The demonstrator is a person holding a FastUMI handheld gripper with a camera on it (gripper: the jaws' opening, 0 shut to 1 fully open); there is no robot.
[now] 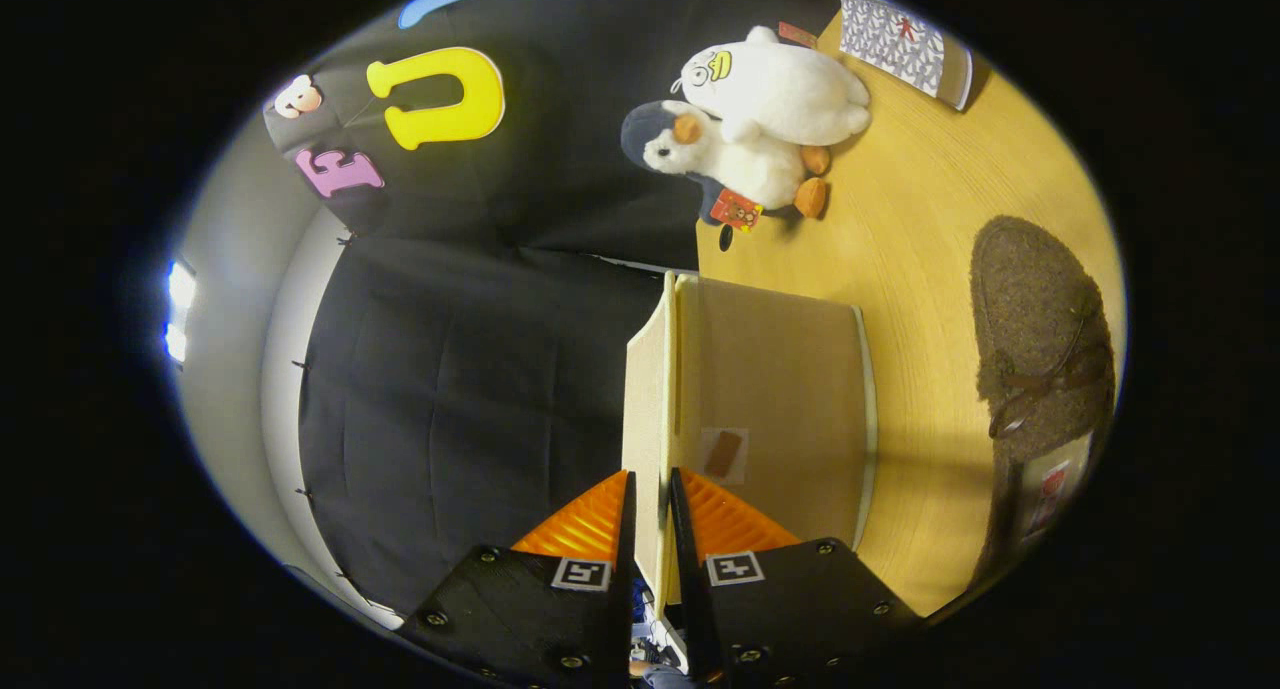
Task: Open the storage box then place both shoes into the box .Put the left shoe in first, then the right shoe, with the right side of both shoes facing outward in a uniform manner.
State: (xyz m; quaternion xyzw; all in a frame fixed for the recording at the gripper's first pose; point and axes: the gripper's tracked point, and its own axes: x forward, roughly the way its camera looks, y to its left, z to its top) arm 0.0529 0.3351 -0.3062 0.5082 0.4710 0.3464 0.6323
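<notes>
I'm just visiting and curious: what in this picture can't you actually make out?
- Box inside: hidden by its lid, which the gripper is shut on.
- Shoe: heel end cut off; a second shoe can't be told.
- Penguin toy: partly covered by the white toy.

Two plush penguins (760,129) lie together on the wooden table (920,239), near a patterned book (900,44).
</notes>
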